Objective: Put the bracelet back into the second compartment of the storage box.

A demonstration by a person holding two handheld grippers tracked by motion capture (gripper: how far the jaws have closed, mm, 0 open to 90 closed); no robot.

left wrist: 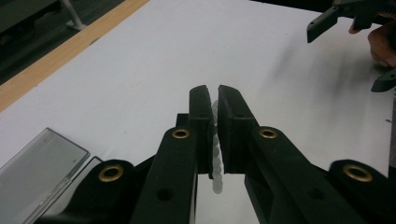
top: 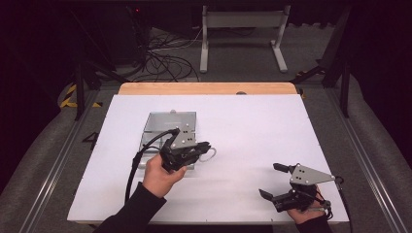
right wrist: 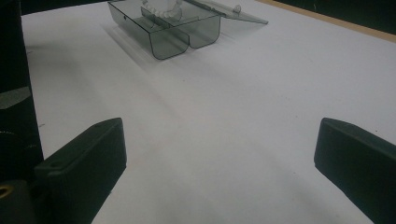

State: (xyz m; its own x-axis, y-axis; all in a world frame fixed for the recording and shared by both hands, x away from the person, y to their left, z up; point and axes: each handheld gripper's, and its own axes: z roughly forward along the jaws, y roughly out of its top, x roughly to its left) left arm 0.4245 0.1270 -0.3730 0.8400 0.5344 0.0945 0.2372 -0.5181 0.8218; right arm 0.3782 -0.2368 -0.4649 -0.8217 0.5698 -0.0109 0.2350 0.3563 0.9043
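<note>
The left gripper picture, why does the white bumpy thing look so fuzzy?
In the left gripper view the string of white beads sits too near the lens, pinched between the left gripper pads, so it blurs. In the high view it is small and pale; the table is bright, its surroundings dark.

Across the white counter [top: 252,126], the middle and whole right half lay bare, giving wide passage between the left tongs [top: 206,147] and the right tongs [top: 272,180], which sat well apart. The clear plastic case [top: 170,124] with its lid folded open stood on the left half, blocking a low path there, and the left tongs, clamped on a string of white beads [left wrist: 215,140], hovered just beside its near right corner. The right tongs rested near the counter's front right corner, jaws wide, with open surface ahead of them up to the case.
</note>
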